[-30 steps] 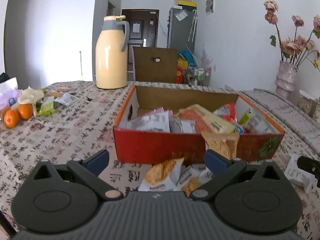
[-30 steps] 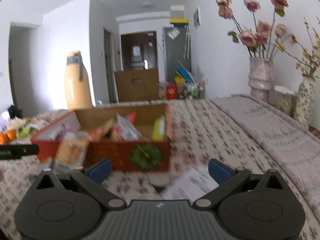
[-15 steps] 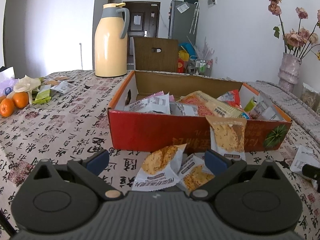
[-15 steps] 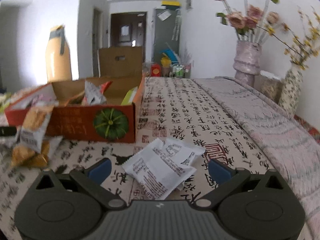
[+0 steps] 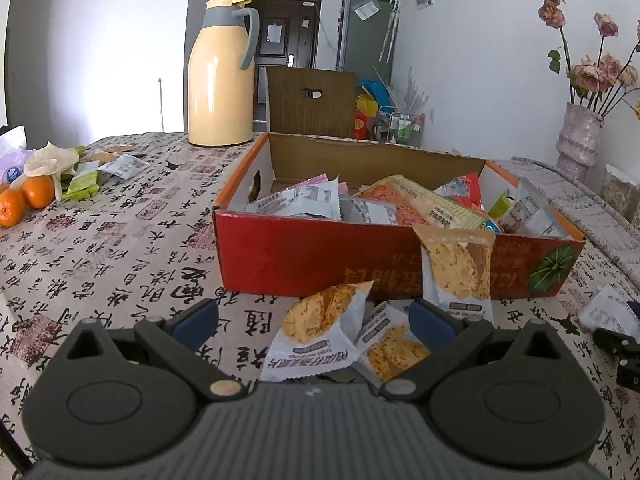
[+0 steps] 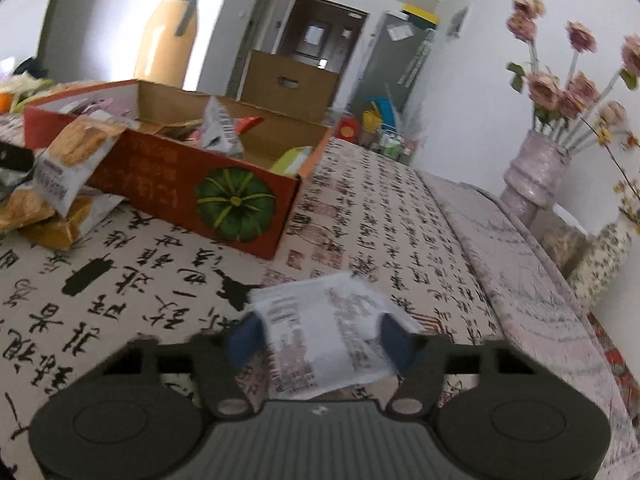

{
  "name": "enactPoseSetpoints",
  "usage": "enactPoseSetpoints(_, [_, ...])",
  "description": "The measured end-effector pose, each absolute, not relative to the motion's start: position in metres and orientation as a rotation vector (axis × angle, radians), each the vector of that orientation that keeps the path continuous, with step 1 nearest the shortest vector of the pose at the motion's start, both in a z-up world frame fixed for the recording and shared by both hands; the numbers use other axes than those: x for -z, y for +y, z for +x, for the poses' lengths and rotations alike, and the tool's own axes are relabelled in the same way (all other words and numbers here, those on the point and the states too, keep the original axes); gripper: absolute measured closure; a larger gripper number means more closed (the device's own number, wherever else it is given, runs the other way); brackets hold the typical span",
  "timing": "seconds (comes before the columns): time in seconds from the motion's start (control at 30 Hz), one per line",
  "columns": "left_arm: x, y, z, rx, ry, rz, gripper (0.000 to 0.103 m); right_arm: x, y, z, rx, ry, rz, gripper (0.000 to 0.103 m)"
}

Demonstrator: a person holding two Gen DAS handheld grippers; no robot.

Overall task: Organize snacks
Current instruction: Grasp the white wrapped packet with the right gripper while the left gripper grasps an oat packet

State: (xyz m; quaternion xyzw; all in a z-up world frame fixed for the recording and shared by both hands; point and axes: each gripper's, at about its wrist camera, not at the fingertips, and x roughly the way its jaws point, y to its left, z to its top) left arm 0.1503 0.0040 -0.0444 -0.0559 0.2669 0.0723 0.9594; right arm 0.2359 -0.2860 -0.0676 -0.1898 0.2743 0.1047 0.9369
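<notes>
Left wrist view has my left gripper low over the tablecloth with the jaws spread wide, nothing between the pads. Right ahead sits the red cardboard box, open on top and pretty stuffed: white and pink packets toward its left end, a long orange-and-cream pack lying across the middle, a red wrapper and a green one toward the right. Three cracker packets are outside it: one leans upright against the front wall, two more lie on the cloth between my fingers.

Over on the right wrist view, my right gripper has its blue pads against both sides of a white snack packet, so I'd call that a grip, though the picture is blurry. That packet is flat, printed with grey text and a faint picture, and sits near the box's pumpkin-logo corner, just over the cloth.
</notes>
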Motion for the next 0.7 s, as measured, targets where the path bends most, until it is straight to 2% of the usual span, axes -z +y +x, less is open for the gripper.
enactPoseSetpoints(0.2, [0.044,0.005,0.15,-0.144,0.541,-0.117,0.0,0.065,-0.29,0.235,-0.234,0.556,-0.304,0.062])
enactPoseSetpoints(0.7, [0.035,0.014,0.156,-0.17,0.62,-0.127,0.0,0.051,-0.282,0.222,-0.289,0.46,0.039,0.062])
